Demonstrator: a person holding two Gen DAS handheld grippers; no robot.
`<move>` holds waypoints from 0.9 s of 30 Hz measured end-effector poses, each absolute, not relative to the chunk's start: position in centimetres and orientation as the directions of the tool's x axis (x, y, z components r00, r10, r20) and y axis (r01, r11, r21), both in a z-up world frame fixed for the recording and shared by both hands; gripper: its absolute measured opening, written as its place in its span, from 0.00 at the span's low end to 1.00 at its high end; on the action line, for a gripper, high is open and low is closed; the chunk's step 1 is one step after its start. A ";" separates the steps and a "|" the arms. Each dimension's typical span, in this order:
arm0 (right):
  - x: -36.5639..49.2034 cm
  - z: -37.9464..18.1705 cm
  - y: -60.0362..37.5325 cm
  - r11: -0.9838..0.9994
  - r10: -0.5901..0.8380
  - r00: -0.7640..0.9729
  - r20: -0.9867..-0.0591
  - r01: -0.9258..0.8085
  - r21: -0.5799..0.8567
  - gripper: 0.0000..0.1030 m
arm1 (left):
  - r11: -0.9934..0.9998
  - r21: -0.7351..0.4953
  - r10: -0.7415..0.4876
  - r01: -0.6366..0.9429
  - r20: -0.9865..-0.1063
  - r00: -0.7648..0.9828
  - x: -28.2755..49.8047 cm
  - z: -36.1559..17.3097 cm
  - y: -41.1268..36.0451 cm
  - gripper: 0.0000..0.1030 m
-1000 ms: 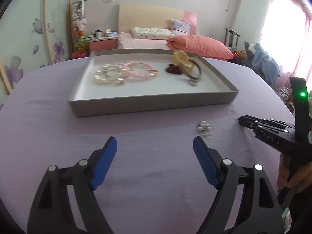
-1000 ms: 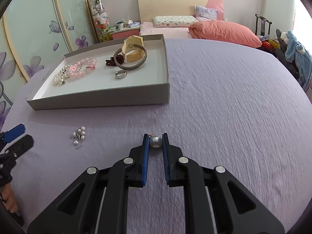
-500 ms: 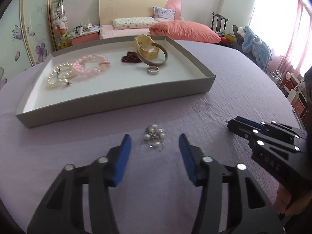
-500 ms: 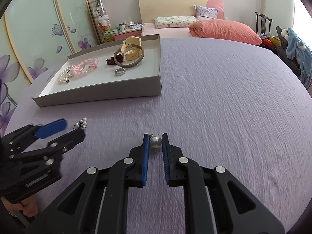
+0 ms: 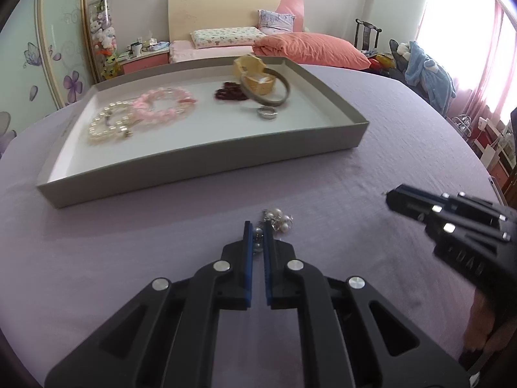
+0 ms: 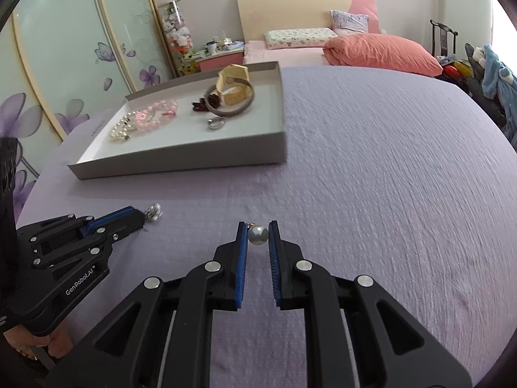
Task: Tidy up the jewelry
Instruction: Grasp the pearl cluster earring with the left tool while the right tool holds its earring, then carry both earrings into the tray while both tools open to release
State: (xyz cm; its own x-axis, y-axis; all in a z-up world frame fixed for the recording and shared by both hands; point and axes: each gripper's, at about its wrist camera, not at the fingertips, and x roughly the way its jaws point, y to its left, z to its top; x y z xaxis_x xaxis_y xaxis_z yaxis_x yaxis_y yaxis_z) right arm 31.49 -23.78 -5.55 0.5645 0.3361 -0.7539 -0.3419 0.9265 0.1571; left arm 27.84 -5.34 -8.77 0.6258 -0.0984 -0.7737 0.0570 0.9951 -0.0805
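Observation:
On the lilac tablecloth lies a small pearl cluster earring (image 5: pixel 279 220). My left gripper (image 5: pixel 257 226) is down on it, its blue pads shut on the cluster's near part. The right wrist view shows the same left gripper (image 6: pixel 142 218) with the cluster (image 6: pixel 154 211) at its tip. My right gripper (image 6: pixel 258 226) is shut on a single grey pearl earring (image 6: pixel 258 235), held just above the cloth. Behind stands the grey tray (image 5: pixel 200 158) with a pearl bracelet (image 5: pixel 106 126), a pink bead bracelet (image 5: pixel 164 105), dark red beads (image 5: pixel 227 92), a grey bangle (image 5: pixel 284 92) and a ring (image 5: pixel 267 113).
A yellow box (image 5: pixel 255 76) sits inside the bangle in the tray. My right gripper (image 5: pixel 389 197) comes in from the right, a person's hand (image 5: pixel 481 323) on its grip. A bed with an orange pillow (image 5: pixel 310 48) lies beyond the table.
My left gripper moved forward and down to the pearl cluster and its jaws went from wide open to shut on it. The right gripper kept still with its pearl.

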 end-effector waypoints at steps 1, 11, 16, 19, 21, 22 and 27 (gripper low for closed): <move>31.4 -5.5 -23.5 0.925 0.340 0.565 -0.752 -0.347 0.157 0.13 | 0.996 -0.077 -0.091 0.049 -0.771 0.630 27.5 -8.6 -4.6 0.06; 30.8 -4.3 -21.2 0.905 0.376 0.564 -0.735 -0.395 0.160 0.13 | 0.993 -0.114 -0.070 -0.018 -0.723 0.688 24.6 -5.7 0.8 0.06; 30.6 -3.8 -20.4 0.899 0.387 0.567 -0.727 -0.409 0.159 0.13 | 0.991 -0.132 -0.079 -0.019 -0.692 0.718 23.9 -3.9 1.8 0.06; 30.5 -3.4 -20.1 0.895 0.392 0.572 -0.721 -0.417 0.156 0.13 | 0.990 -0.141 -0.079 -0.023 -0.676 0.733 23.7 -3.0 2.3 0.06; 30.6 -3.2 -19.8 0.893 0.396 0.575 -0.716 -0.422 0.155 0.13 | 0.989 -0.145 -0.078 -0.026 -0.666 0.742 23.6 -2.4 2.5 0.06; 30.6 -3.0 -19.8 0.893 0.397 0.577 -0.714 -0.423 0.154 0.13 | 0.989 -0.148 -0.078 -0.028 -0.662 0.745 23.5 -2.1 2.6 0.06; 30.8 -2.3 -19.2 0.889 0.405 0.588 -0.700 -0.433 0.150 0.13 | 0.987 -0.154 -0.073 -0.038 -0.650 0.756 23.4 -1.4 2.8 0.06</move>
